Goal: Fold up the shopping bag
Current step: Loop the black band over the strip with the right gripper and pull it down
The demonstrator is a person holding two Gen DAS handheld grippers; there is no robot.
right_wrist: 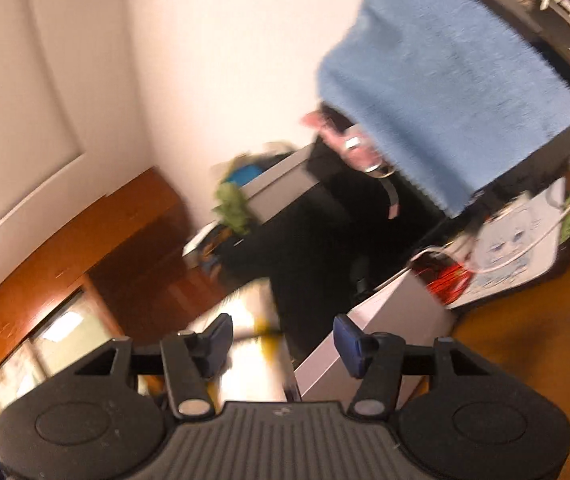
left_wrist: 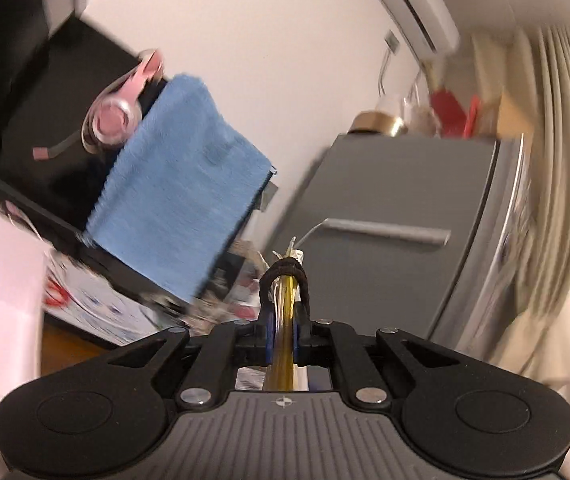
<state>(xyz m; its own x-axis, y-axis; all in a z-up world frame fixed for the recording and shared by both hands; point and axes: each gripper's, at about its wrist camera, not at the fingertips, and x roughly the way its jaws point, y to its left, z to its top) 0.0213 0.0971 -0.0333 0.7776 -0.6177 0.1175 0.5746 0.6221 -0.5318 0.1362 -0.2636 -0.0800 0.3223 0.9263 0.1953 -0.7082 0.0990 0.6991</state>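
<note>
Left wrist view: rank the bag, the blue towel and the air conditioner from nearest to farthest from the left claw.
1. Bag: clamped in the left claw.
2. Blue towel: upper left, draped over a black monitor.
3. Air conditioner: top right, high on the wall.

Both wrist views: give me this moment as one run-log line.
left gripper: shut on shopping bag | right gripper: open, pads pressing nothing | both views motion-blurred | fold: not yet visible

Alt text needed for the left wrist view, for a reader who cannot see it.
The left gripper is shut on the shopping bag, a thin yellow-and-white edge with a black handle loop. Behind, tilted and blurred, are a blue towel, pink headphones and a grey fridge.
</note>
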